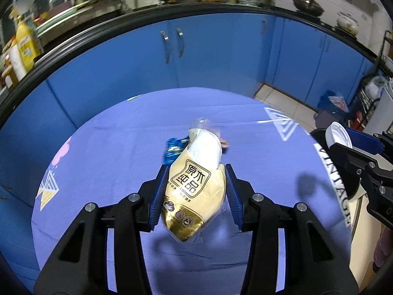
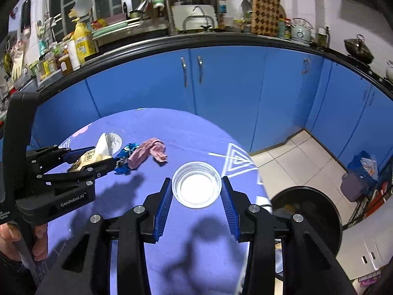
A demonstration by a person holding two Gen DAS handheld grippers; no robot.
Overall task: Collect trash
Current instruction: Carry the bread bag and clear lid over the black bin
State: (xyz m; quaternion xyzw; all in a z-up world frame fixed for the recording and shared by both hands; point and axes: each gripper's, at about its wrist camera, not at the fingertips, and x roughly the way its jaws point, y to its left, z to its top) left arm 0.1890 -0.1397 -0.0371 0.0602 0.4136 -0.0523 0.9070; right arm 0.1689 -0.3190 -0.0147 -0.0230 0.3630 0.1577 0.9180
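My left gripper (image 1: 197, 191) is shut on a yellow-gold tissue pack (image 1: 191, 179) with white tissue showing at its top, lifted above the purple tablecloth (image 1: 110, 162). Behind it on the cloth lie a crumpled blue wrapper (image 1: 173, 148) and a pink scrap (image 1: 224, 143). My right gripper (image 2: 196, 191) is shut on a clear round plastic cup (image 2: 196, 188), its pads against the rim. In the right wrist view the left gripper (image 2: 98, 159) with the pack (image 2: 94, 156) hangs at the left, near the blue wrapper (image 2: 125, 158) and a pink wrapper (image 2: 147, 153). The right gripper (image 1: 343, 145) shows at the right edge.
A black round bin (image 2: 307, 211) stands on the tiled floor right of the table's edge. Blue cabinets (image 2: 221, 93) under a cluttered black counter run behind the table. A grey bin with a blue bag (image 2: 358, 177) sits far right. A hand (image 2: 14, 241) grips the left handle.
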